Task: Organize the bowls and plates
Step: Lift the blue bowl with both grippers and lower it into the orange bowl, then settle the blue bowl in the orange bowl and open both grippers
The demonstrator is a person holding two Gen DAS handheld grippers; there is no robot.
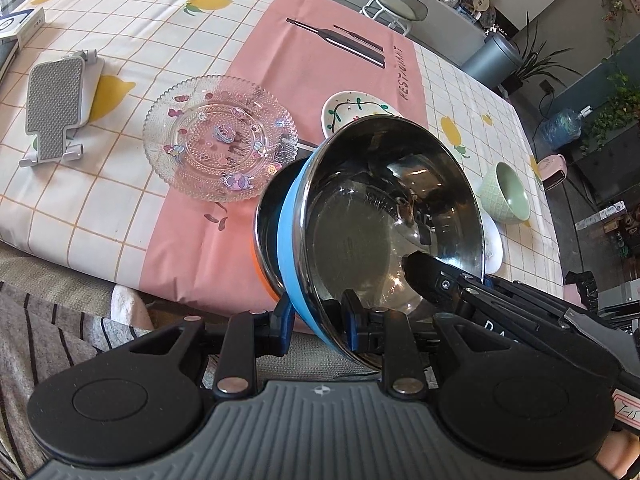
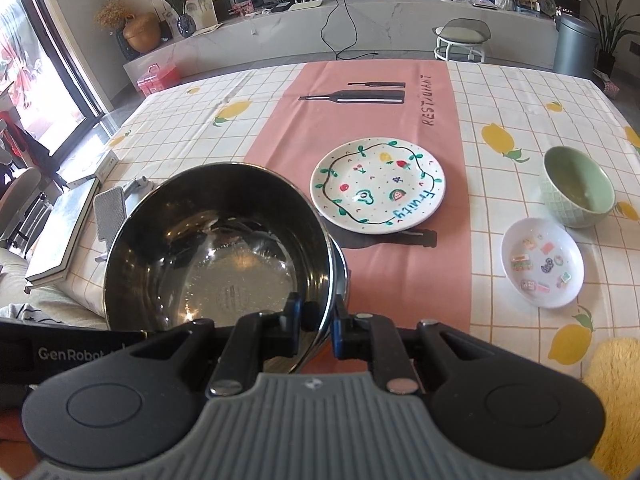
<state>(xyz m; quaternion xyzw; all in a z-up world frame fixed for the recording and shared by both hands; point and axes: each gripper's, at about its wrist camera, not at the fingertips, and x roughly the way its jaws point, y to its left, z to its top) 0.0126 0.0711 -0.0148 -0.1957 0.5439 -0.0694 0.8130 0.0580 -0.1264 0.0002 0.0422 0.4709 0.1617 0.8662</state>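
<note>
Steel bowls, a blue-banded one (image 1: 384, 216) nested in an orange one (image 1: 264, 268), hang tilted over the counter's (image 1: 100, 200) near edge. Left tongs (image 1: 316, 320) clench the blue bowl's wall; right tongs (image 2: 318, 322) clench its opposite rim. Uneven lowering could twist the rim free or slide the orange bowl out. Glass plate (image 1: 220, 138) and fruit-painted plate (image 2: 378, 186) lie near ahead; green bowl (image 2: 578, 192) and small white dish (image 2: 542, 262) sit well apart.

The left gripper (image 1: 318, 322) jaws clamp the blue steel bowl (image 1: 384, 216) rim, tilted above the bench (image 1: 100, 208)
</note>
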